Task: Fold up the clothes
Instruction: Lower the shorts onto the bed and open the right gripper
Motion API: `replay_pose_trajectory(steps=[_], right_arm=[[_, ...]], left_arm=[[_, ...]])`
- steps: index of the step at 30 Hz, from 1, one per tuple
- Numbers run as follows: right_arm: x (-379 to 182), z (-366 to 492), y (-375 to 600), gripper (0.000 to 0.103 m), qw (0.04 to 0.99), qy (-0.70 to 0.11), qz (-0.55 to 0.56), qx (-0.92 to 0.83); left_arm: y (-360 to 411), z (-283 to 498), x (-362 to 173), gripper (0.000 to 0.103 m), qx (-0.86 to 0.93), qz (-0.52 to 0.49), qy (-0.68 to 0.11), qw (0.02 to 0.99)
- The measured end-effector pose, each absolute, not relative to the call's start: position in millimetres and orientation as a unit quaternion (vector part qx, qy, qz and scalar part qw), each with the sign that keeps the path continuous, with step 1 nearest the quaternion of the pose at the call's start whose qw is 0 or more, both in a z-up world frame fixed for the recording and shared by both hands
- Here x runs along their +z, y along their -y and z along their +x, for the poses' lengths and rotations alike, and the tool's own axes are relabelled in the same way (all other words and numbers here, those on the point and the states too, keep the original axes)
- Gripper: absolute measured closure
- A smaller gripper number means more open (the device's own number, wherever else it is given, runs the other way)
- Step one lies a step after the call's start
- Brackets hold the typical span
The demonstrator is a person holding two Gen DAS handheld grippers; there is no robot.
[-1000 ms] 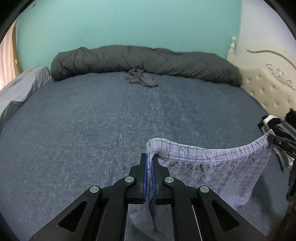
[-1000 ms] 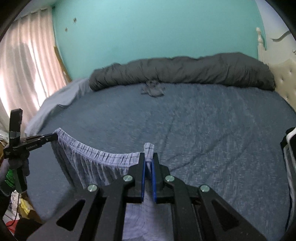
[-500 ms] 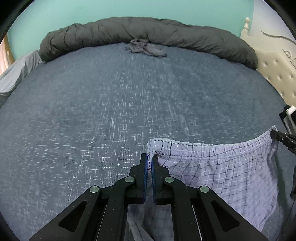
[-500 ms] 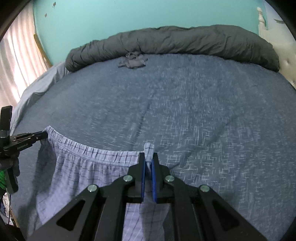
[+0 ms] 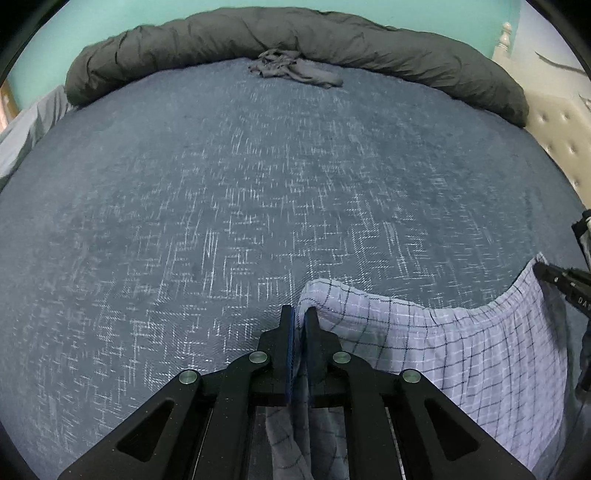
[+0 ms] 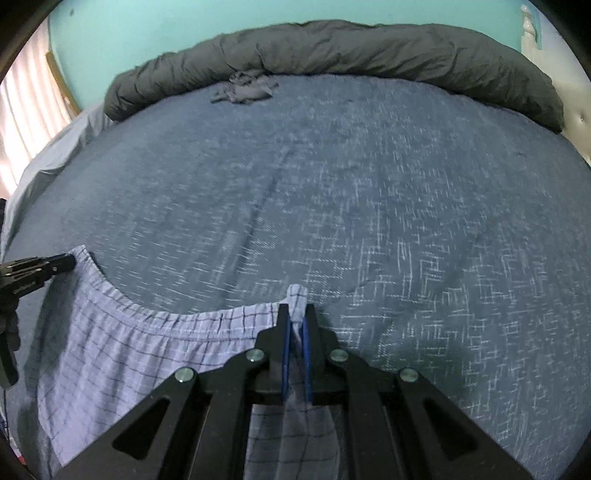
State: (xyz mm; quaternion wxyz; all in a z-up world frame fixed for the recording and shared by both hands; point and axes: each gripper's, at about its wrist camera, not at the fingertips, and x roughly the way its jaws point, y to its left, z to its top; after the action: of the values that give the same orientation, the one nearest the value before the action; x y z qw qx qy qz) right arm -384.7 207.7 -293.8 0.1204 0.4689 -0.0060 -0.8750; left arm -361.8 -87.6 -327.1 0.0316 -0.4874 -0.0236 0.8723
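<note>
A: What's nearest the cameras?

B: The left gripper (image 5: pixel 298 314), its jaws pressed together on one end of the waistband of a pair of checked shorts (image 5: pixel 461 343). The right gripper (image 6: pixel 295 314) has its jaws closed on the other end in the same way, with a little tuft of cloth poking up past the tips.

A: So where exactly are the shorts?

B: Strung between the two grippers above the near edge of the bed (image 5: pixel 258 192). The gathered waistband sags in a shallow curve from one grip to the other, and the rest of the cloth hangs down below it. Whether the lower part touches the bed, I cannot tell.

A: And beyond that?

B: A wide stretch of blue-grey bedcover with a flecked weave. Toward the far side lies a small crumpled grey garment (image 5: pixel 291 68), just in front of a long rolled dark duvet (image 5: pixel 295 35). Behind that is a turquoise wall (image 6: pixel 166 26); a padded cream headboard (image 5: pixel 557 125) stands to the right, and a pale curtain (image 6: pixel 26 110) hangs to the left.
</note>
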Motion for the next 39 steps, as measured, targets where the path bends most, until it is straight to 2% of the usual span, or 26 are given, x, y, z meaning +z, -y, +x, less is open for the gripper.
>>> replay_pose_trajectory(steps=[2,3,5,8,12,14,19,32,39], right_arm=[[-294.2,-385.5,-212.6,0.091,0.113,0.015,0.480,-0.870],[-290.7,-383.4,-217.9,0.082,0.108,0.022,0.477,-0.872],[-278.2,-372.3,-236.5,0.072,0.102,0.057,0.462,-0.879],[-259.0,-345.7,-266.1,0.069,0.101,0.118,0.435,-0.887],[-257.6,-279.9,-297.7,0.069,0.098,0.204,0.430,-0.874],[-265.1,-250.3,-304.4,0.069,0.088,0.225,0.436,-0.867],[-288.6,-198.7,-307.2,0.069,0.062,0.248,0.447,-0.857],[-307.6,-198.9,-305.2,0.069,0.049,0.250,0.452,-0.855],[-315.6,-199.3,-299.1,0.078,0.054,0.258,0.461,-0.847]], left_arm=[[95.5,-360.5,-325.8,0.084,0.869,-0.492,0.041,0.028],[103.4,-356.2,-320.2,0.081,0.871,-0.488,0.054,0.028],[117.4,-345.1,-309.5,0.077,0.873,-0.483,0.068,0.020],[140.8,-313.1,-291.7,0.073,0.876,-0.471,0.100,0.023],[151.7,-256.6,-285.5,0.068,0.883,-0.455,0.109,0.031],[155.4,-232.0,-290.5,0.062,0.882,-0.452,0.126,0.032],[151.2,-195.7,-309.5,0.061,0.880,-0.451,0.149,0.020],[125.3,-178.2,-324.2,0.061,0.870,-0.466,0.153,0.044],[111.1,-178.3,-334.1,0.061,0.870,-0.474,0.129,0.041]])
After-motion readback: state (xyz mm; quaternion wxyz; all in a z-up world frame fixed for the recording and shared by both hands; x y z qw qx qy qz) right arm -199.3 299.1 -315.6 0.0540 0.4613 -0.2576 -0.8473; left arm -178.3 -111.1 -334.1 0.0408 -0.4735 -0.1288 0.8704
